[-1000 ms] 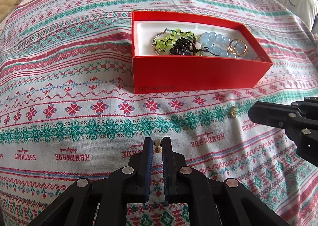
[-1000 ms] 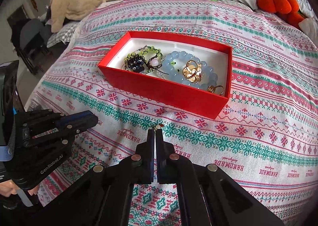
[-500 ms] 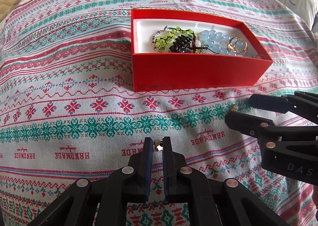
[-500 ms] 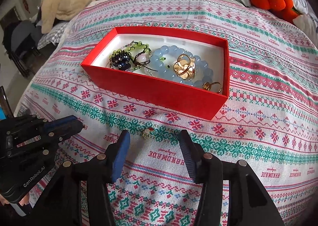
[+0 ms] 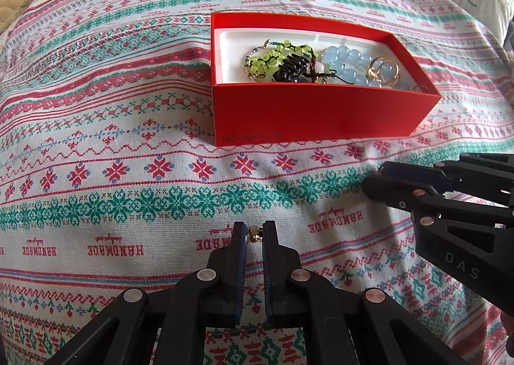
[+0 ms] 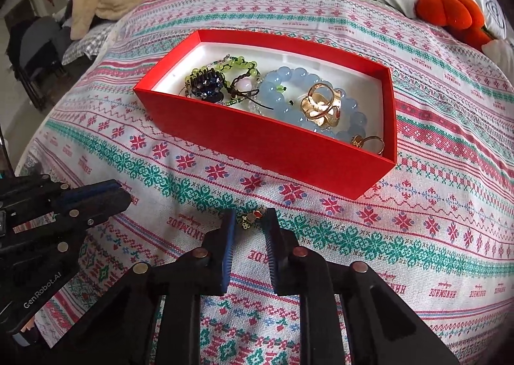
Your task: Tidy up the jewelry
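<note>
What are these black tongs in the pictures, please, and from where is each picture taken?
They are two hand-held grippers; a person holds one in each hand. Each carries a camera looking along its jaws, so one picture comes from the left gripper, the other from the right gripper. Below is a patterned cloth with a red box holding bracelets and rings. The left jaws seem to pinch a small earring. The right jaws stand open around a second earring lying on the cloth.
</note>
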Available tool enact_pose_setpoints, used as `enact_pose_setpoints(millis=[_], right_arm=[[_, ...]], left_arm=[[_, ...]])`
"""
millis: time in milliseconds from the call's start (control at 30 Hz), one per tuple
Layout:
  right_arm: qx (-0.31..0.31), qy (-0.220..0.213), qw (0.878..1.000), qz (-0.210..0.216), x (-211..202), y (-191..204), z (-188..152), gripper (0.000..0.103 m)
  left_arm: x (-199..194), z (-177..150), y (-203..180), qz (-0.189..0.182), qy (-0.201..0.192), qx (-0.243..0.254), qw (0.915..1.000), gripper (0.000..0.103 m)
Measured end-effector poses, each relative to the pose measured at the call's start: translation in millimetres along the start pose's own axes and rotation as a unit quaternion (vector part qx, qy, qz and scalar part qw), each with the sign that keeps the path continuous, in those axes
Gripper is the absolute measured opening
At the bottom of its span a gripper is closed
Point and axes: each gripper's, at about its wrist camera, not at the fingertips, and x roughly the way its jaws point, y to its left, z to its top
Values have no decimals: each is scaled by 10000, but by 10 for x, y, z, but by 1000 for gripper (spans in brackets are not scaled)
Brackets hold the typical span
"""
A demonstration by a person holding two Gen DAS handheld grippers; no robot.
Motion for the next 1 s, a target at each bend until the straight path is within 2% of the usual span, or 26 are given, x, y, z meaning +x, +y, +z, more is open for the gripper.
enact_pose_setpoints(millis=[133, 733, 1000], right_arm=[[-12, 20, 10000, 40, -46, 1, -18, 7], [176, -103, 9994, 268, -481, -200, -141, 6], [451, -64, 9968, 651, -587, -257, -114, 6]], left_arm=[[7, -9, -14, 4, -7, 21, 10000, 4], [-22, 17, -54, -9, -37, 19, 10000, 4], [-71, 34, -93, -47, -81, 31, 10000, 4]])
